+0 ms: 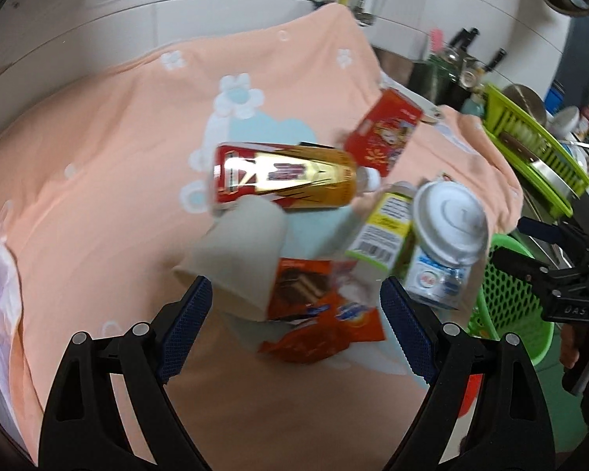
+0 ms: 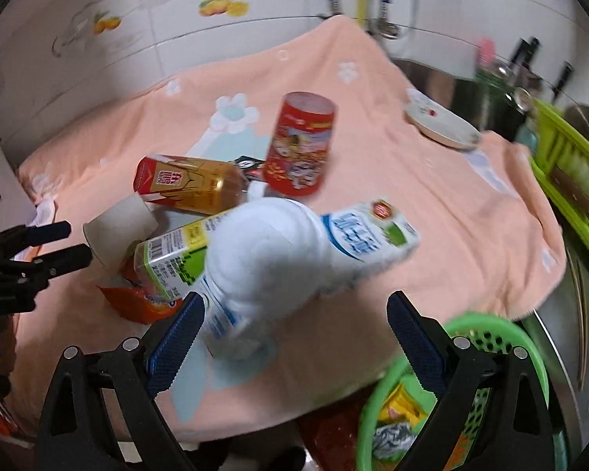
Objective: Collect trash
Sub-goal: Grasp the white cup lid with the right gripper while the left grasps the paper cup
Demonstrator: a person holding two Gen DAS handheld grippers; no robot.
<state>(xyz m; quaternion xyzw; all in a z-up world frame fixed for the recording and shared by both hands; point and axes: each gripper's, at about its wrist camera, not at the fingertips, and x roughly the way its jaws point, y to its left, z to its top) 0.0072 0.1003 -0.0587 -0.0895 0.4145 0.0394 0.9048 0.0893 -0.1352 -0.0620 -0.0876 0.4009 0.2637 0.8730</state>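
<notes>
Trash lies on a peach cloth [image 1: 98, 180]: a grey paper cup [image 1: 239, 251] on its side, an orange snack wrapper [image 1: 314, 314], a gold-and-red tea bottle [image 1: 286, 176], a green-and-white carton [image 1: 385, 227], a white-lidded plastic jar [image 1: 443, 243] and a red can [image 1: 385, 133]. My left gripper [image 1: 294, 310] is open, its fingers either side of the cup and wrapper. My right gripper [image 2: 294, 333] is open around the white jar [image 2: 263, 263]. A green mesh basket [image 2: 487, 337] holds some trash at lower right.
A white plate [image 2: 443, 121] sits at the cloth's far right. A lime dish rack [image 1: 538, 149] and a metal sink edge [image 2: 569, 314] lie to the right. A tiled wall [image 1: 216, 19] is behind. The right gripper shows in the left wrist view [image 1: 557, 267].
</notes>
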